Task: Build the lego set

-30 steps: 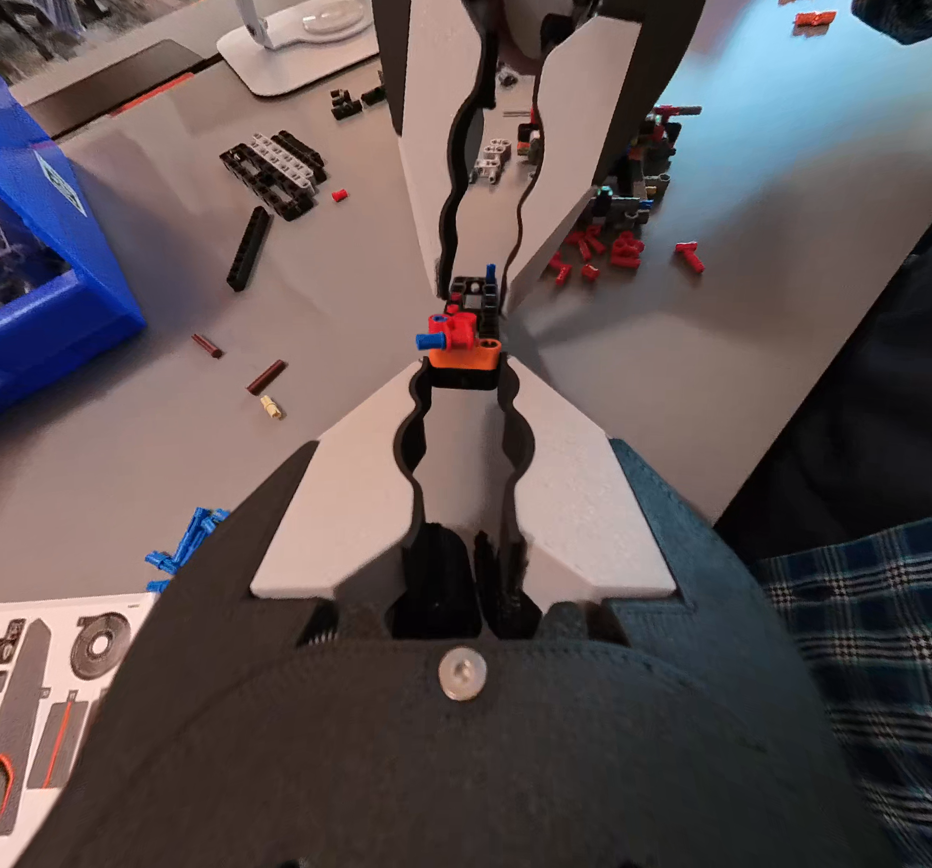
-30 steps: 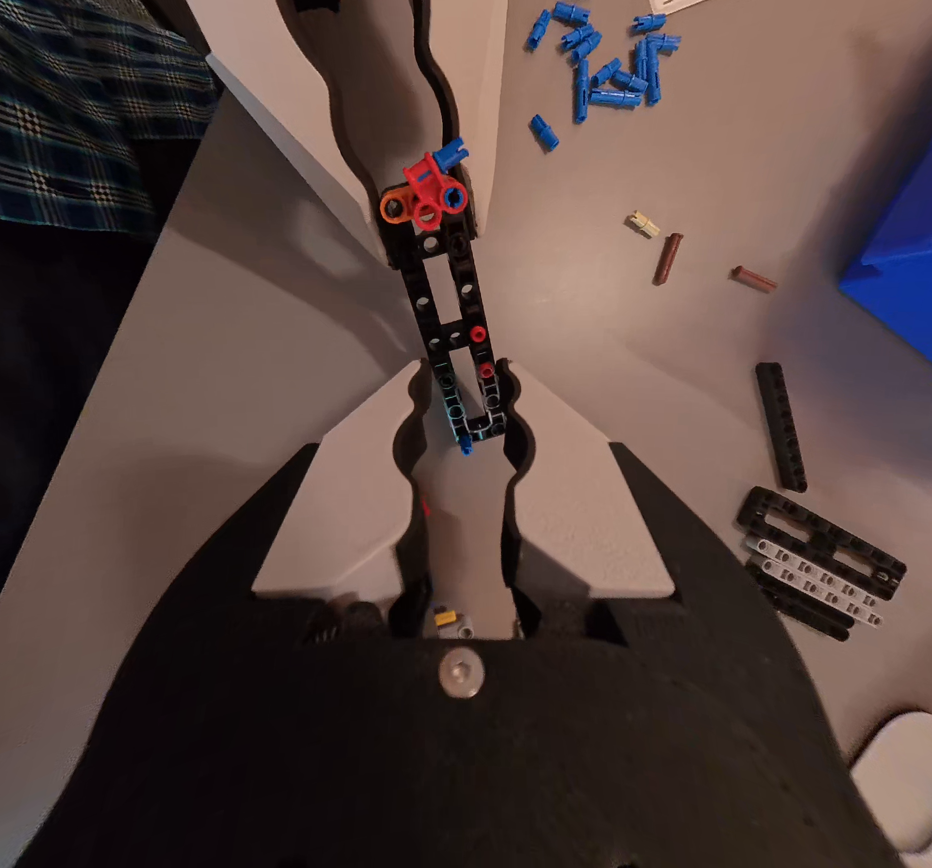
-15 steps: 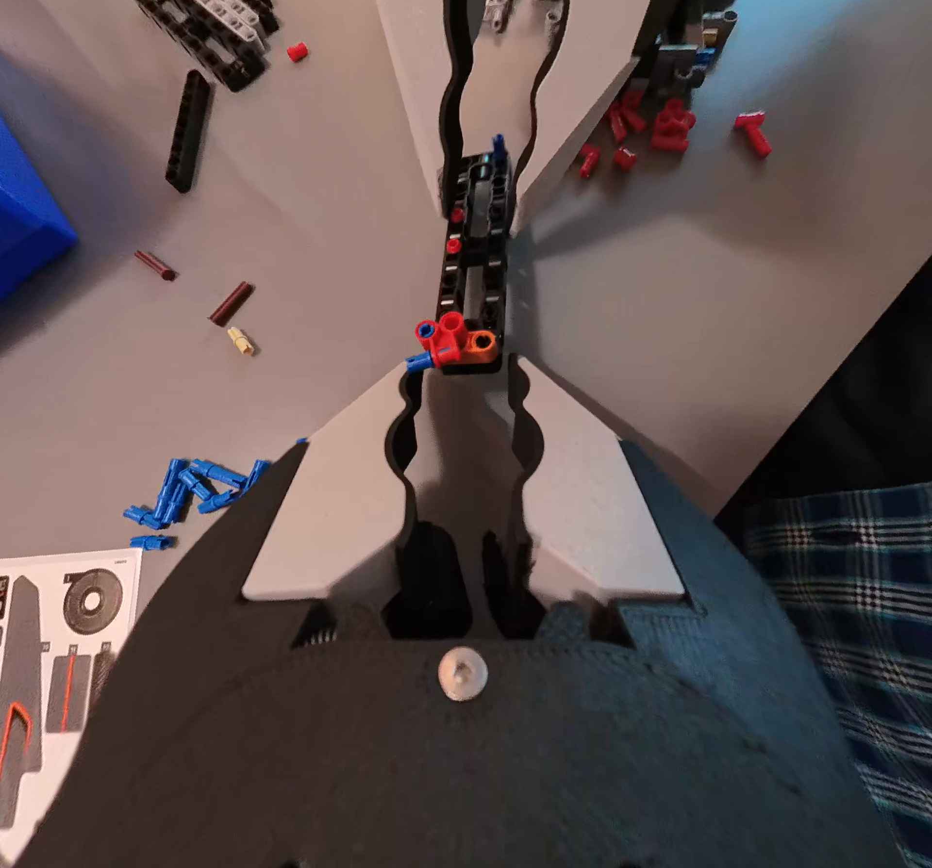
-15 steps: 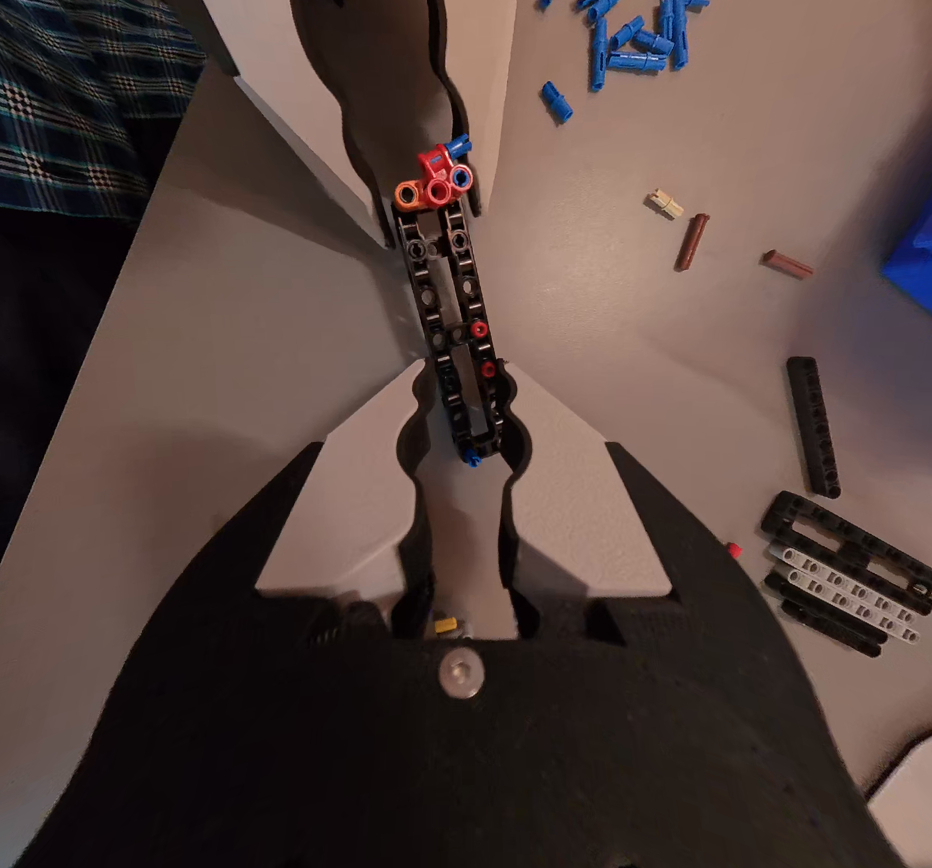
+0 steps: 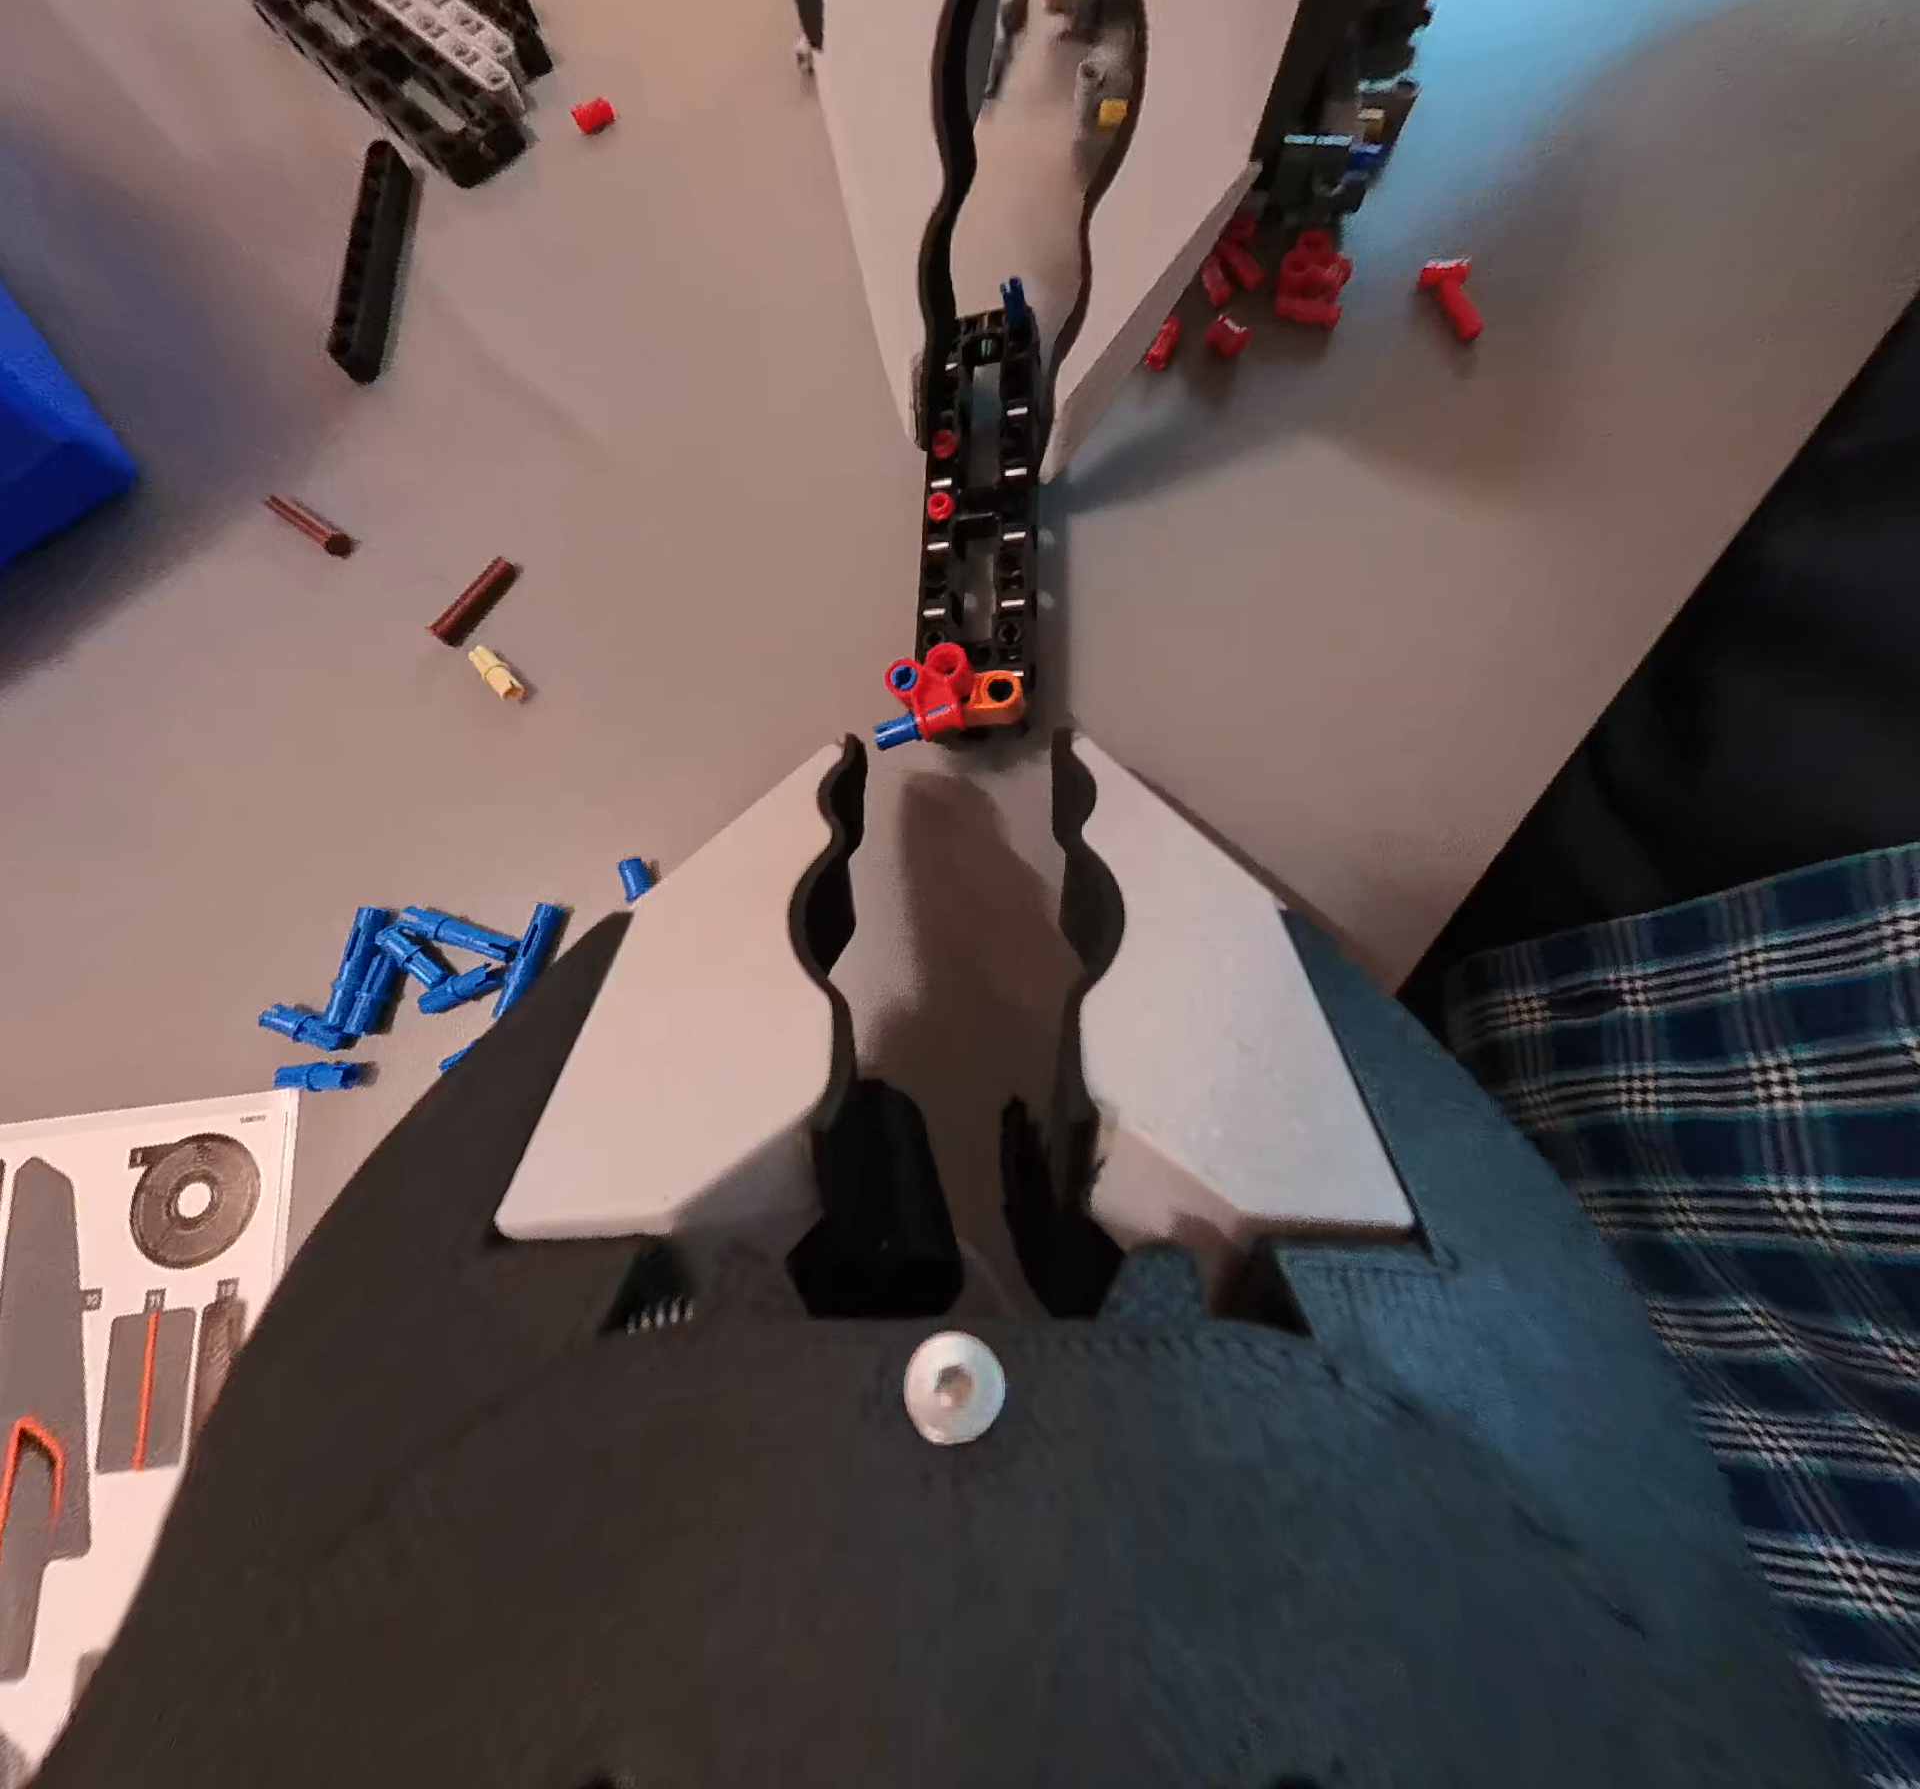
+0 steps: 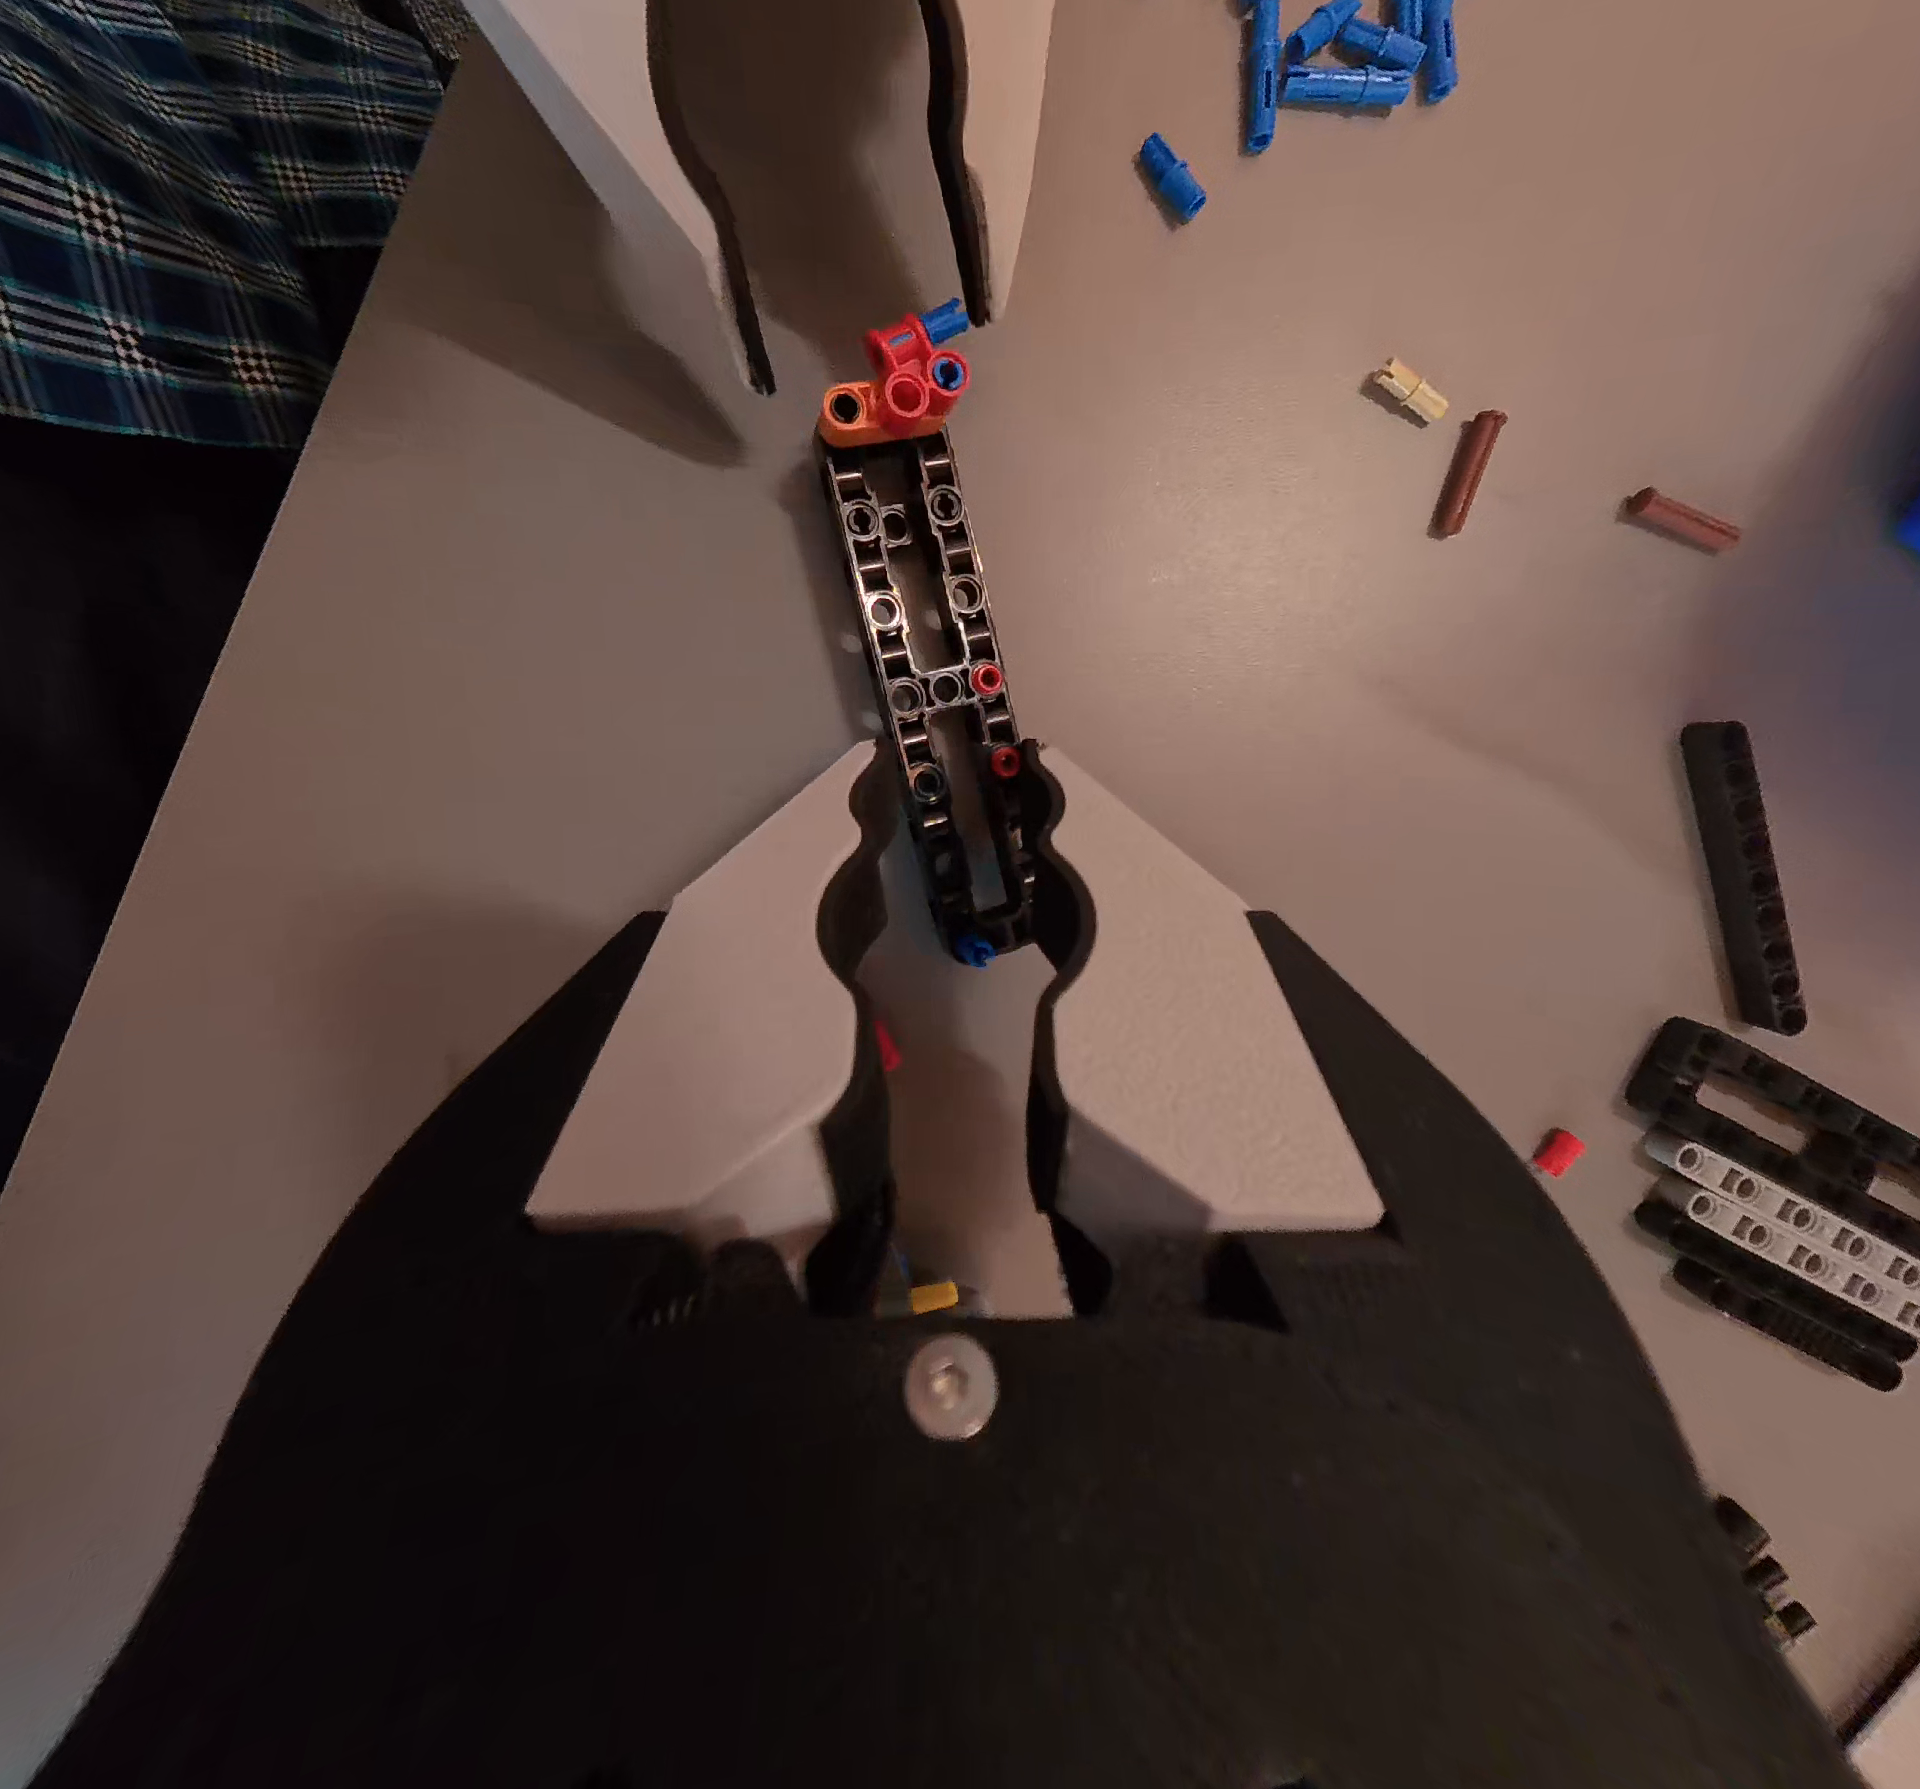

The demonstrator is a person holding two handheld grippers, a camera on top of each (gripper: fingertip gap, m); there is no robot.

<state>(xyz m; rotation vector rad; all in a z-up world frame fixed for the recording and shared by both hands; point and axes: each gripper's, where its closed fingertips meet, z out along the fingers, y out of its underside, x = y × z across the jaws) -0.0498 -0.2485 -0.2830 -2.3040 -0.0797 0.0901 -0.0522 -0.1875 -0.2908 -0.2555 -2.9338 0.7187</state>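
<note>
A long black frame (image 6: 883, 609) carries an orange piece (image 6: 847, 409), a red connector (image 6: 909, 389) and a blue pin (image 6: 945, 316) at one end. My right gripper (image 6: 951, 768) is shut on the frame's other end and holds it low over the grey table (image 6: 1299, 700). My left gripper (image 5: 956, 757) is open and empty, its tips just short of the red connector (image 5: 940, 674) and orange piece (image 5: 997, 690). In the left wrist view the right gripper (image 5: 982, 451) clamps the frame (image 5: 935, 576). In the right wrist view the left gripper's fingers (image 6: 561, 46) stand spread beyond the connector.
Loose blue pins (image 5: 416, 970) and a printed sheet (image 5: 135, 1272) lie near my left gripper. A black beam (image 5: 369, 264), stacked black and grey frames (image 5: 405, 35), brown axles (image 5: 473, 601) and red pieces (image 5: 1299, 274) lie around. A blue bin (image 5: 42, 451) stands left. Plaid clothing (image 5: 1714, 1116) is past the table edge. Tip to tip, the grippers are about 7 cm apart.
My left gripper let go of the orange and red end, opened wider and backed off a little. My right gripper kept hold of the frame, which now lies lengthwise between the two grippers.
</note>
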